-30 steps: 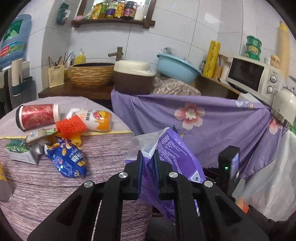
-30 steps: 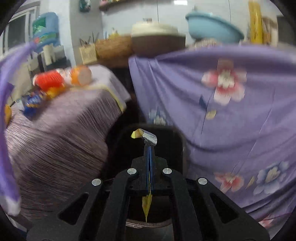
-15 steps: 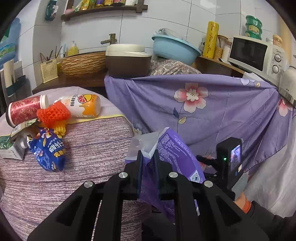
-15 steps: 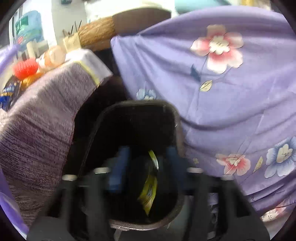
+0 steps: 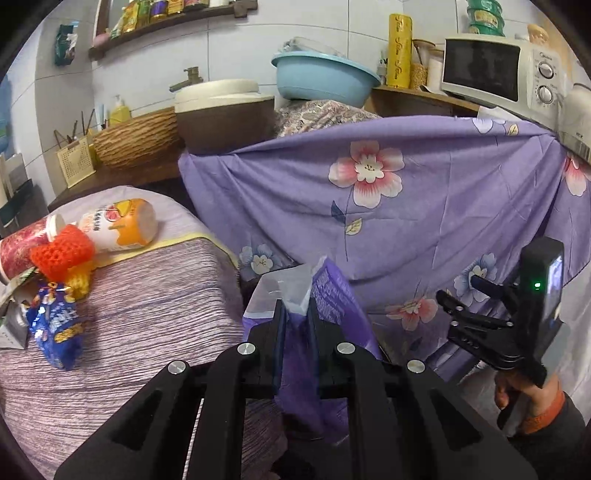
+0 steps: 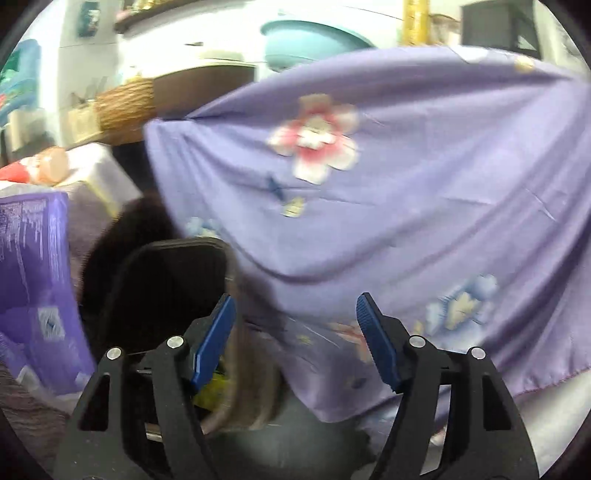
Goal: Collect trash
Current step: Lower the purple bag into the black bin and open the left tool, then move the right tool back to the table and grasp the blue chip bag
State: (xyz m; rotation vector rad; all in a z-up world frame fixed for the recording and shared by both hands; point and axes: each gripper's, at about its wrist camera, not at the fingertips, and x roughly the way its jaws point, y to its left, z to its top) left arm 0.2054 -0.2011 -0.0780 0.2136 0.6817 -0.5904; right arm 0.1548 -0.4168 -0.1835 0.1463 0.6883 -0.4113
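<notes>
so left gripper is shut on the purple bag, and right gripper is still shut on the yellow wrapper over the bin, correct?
Not quite. In the right wrist view the right gripper is open and empty; a yellow wrapper shows low inside the bin. The left gripper is indeed shut on the purple bag, as the left wrist view shows.

A lived-in home kitchen, going by what lines the white tiled wall (image 5: 229,51): a wooden shelf of bottles and jars (image 5: 173,16), a brass tap (image 5: 186,76) above a woven wicker basket (image 5: 136,136), a light-blue plastic basin (image 5: 325,79) and a white microwave oven (image 5: 498,70) on a wooden counter. A purple floral cloth (image 5: 406,206) drapes the furniture, beside a table under a striped purple cloth (image 5: 147,314).
</notes>
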